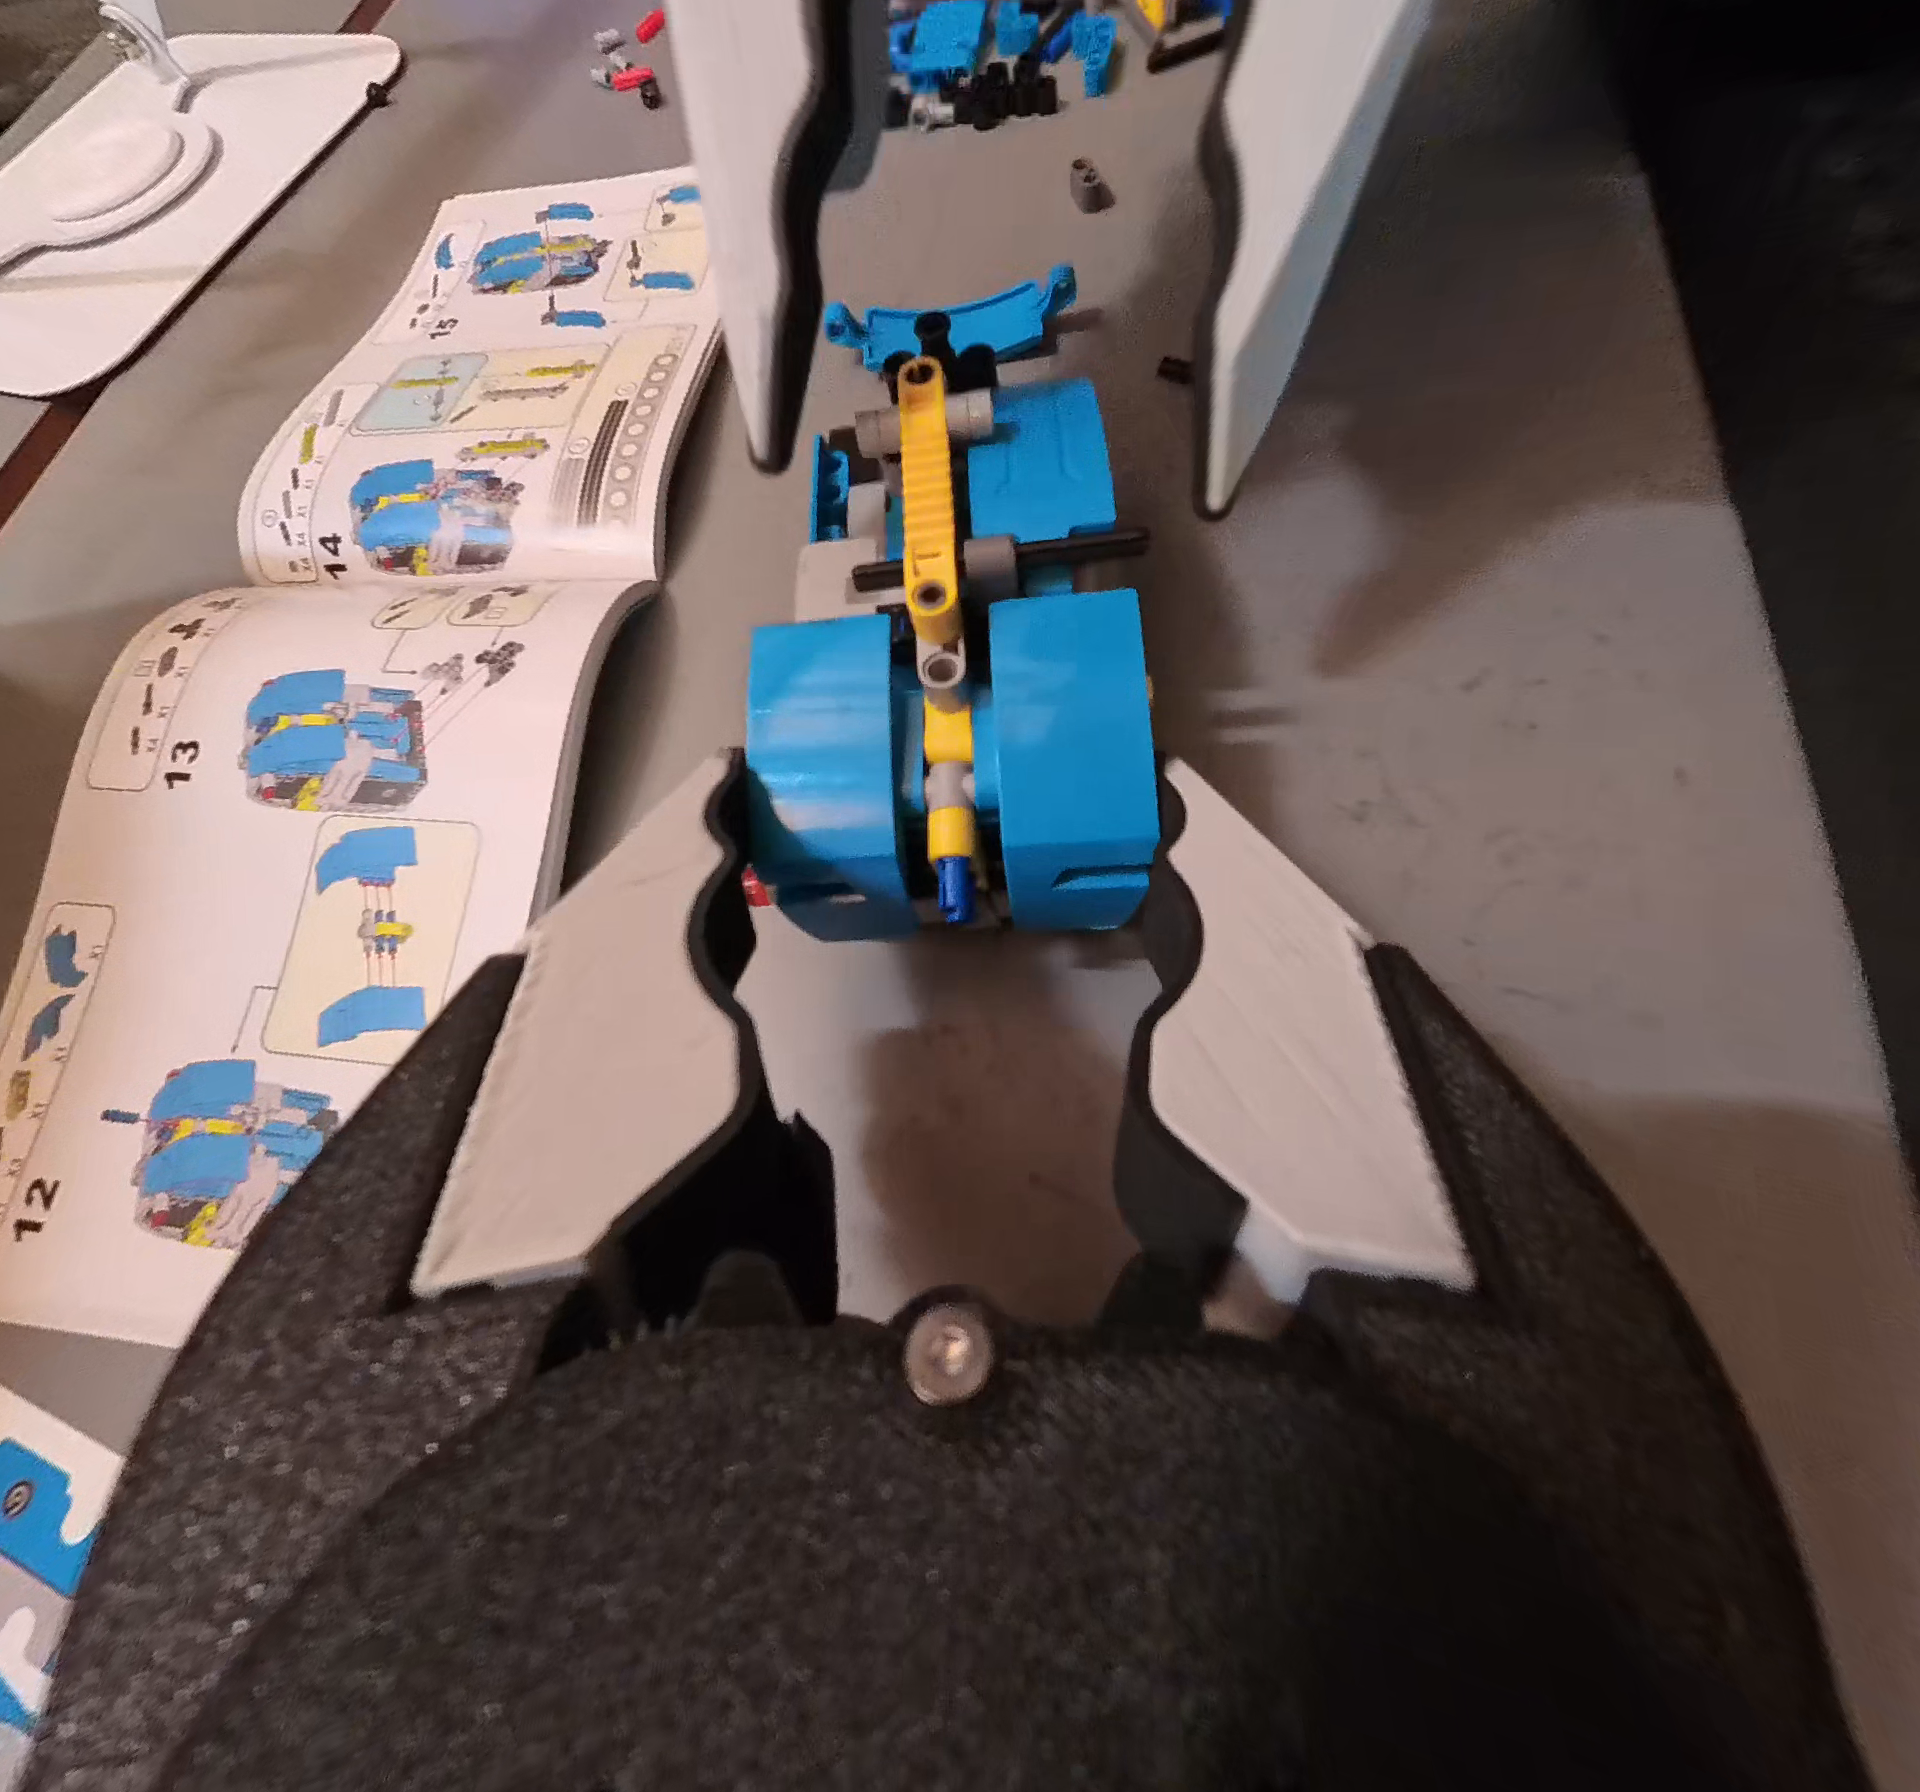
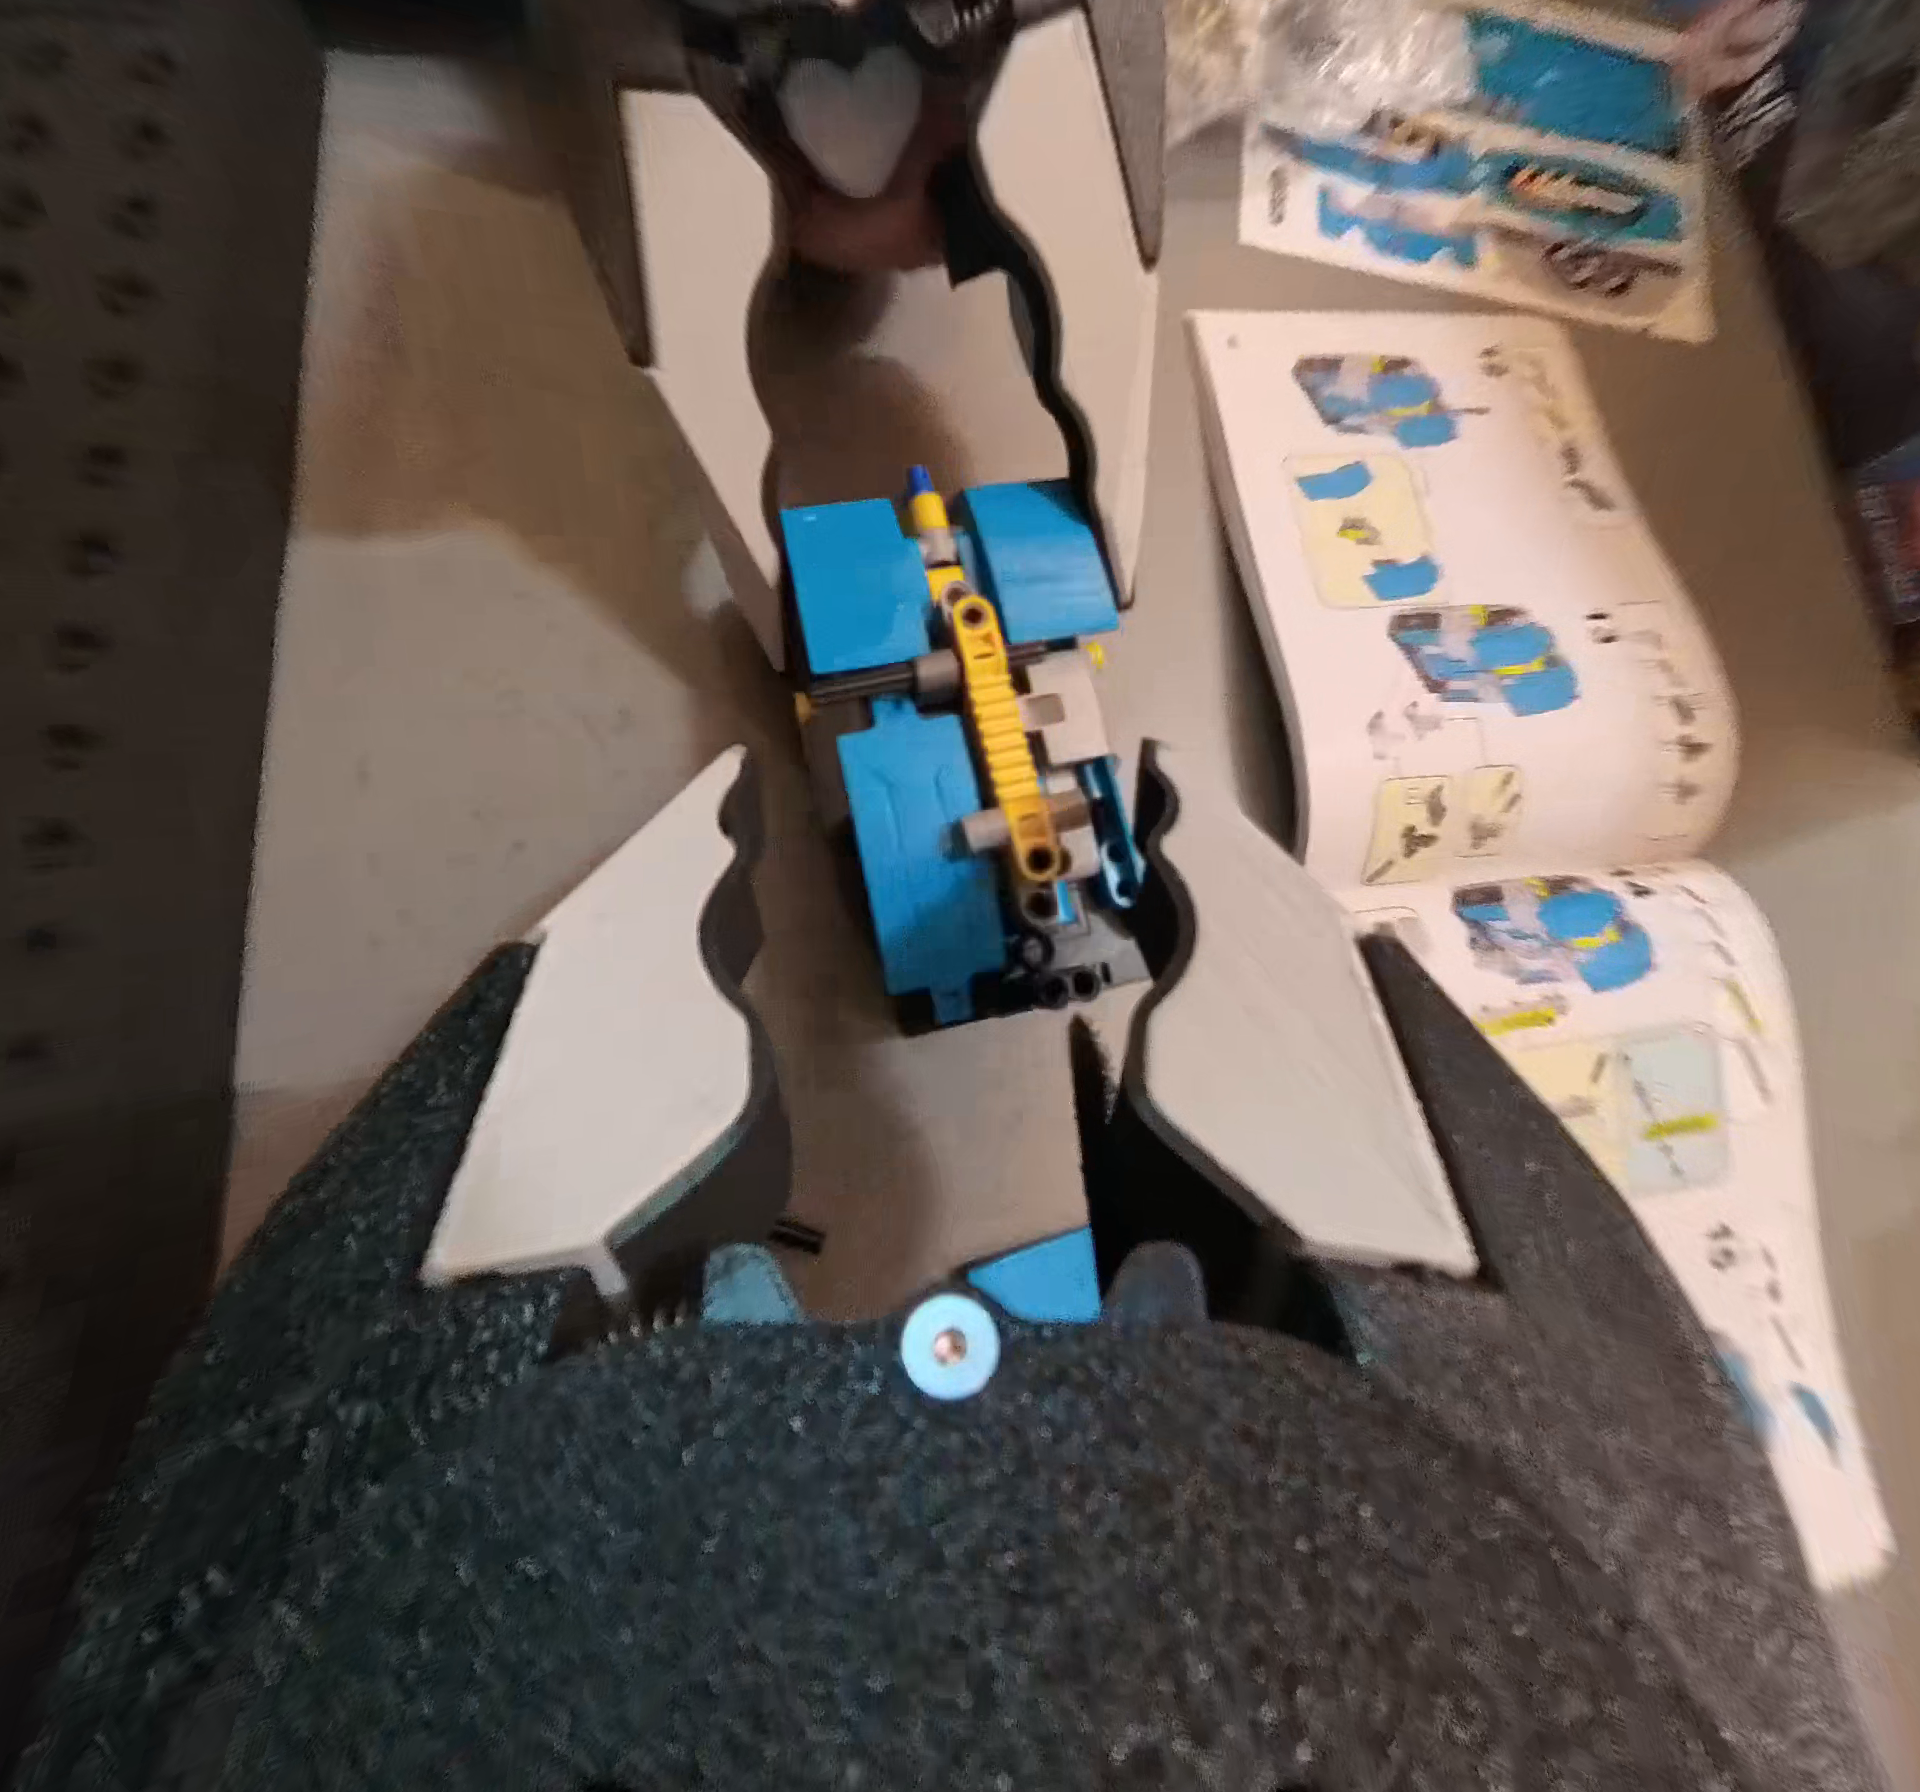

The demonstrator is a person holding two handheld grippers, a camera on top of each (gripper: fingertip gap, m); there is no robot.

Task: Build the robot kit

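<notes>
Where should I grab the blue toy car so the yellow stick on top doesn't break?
Probably grip the blue toy car by its two flat blue outer sides, coming from its end with the fingers straddling it low. The yellow beam runs along the top middle, so side contact should miss it.

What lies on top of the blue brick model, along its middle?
A yellow toothed beam lies along the top of the blue brick model, crossing a black axle with grey connectors. What is underneath the model is covered. The left tongs and right tongs flank its ends.

left gripper point(image 1: 951, 807) spread wide, right gripper point(image 2: 940, 807) spread wide, tips facing
</notes>
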